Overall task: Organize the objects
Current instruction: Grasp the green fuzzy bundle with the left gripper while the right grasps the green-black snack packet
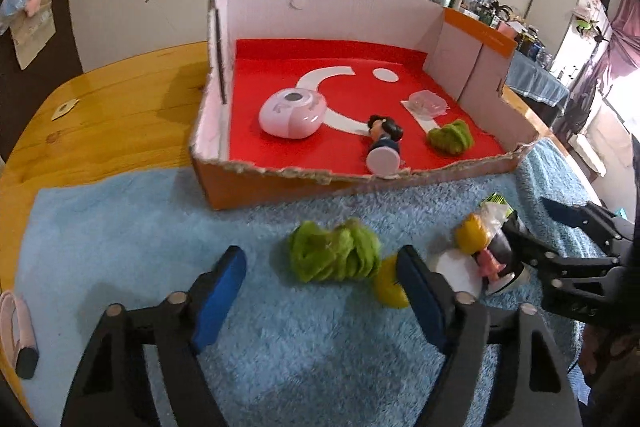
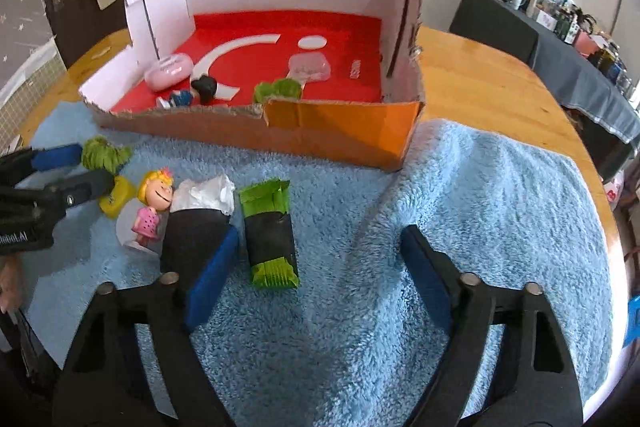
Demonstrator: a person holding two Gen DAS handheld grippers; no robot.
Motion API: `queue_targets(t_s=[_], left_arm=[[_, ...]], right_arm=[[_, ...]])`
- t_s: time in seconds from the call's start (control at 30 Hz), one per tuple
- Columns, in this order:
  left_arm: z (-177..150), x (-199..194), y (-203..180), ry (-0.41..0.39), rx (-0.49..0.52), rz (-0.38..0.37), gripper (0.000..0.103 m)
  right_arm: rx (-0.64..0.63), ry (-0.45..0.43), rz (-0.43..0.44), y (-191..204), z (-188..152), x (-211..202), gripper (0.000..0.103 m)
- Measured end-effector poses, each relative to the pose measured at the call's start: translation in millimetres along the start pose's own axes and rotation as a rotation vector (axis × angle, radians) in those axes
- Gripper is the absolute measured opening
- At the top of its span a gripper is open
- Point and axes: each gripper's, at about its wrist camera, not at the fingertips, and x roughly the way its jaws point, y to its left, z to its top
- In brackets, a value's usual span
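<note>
My left gripper [image 1: 320, 291] jaws stand spread, nothing between them, aimed at the green fluffy ball [image 1: 334, 251] at 12 o'clock on the blue towel [image 1: 160, 227], prob. for the next pick. Right gripper [image 2: 316, 275] jaws also spread, the green-black snack bar [image 2: 270, 231] lying between them, not pinched. Box [image 1: 280, 183] w/ red floor waits beyond, at 12.

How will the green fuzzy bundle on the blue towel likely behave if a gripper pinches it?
The green bundle looks like soft, loose yarn, so it will probably squash and feel light. On the shaggy towel it likely snags rather than rolls.
</note>
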Motion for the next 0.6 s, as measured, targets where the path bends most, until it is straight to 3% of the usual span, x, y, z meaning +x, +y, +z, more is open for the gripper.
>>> queue_targets(t_s=[0.1,0.2,0.37,0.6], left_arm=[[4.0,1.7,-2.8,0.004,0.009,-0.04,0.055],[5.3,2.3,-6.5,-0.001,0.022,-0.049,0.046],[4.7,1.3,-7.6,-0.01,0.028,-0.052,0.044],[1.9,-4.5,-8.0,-0.026,0.037,-0.042,0.043]], right_arm=[[-0.017,-0.006,0.003,1.5,-0.2,-0.6,0.065],[-0.035,-0.015,-0.005,2.8,-1.1,-2.5,0.057],[-0.052,-0.031,-0.043,2.6,-2.4,-5.1,0.035],[-0.041,-0.046,-0.043,-1.9,-2.5,-10.0,0.03]])
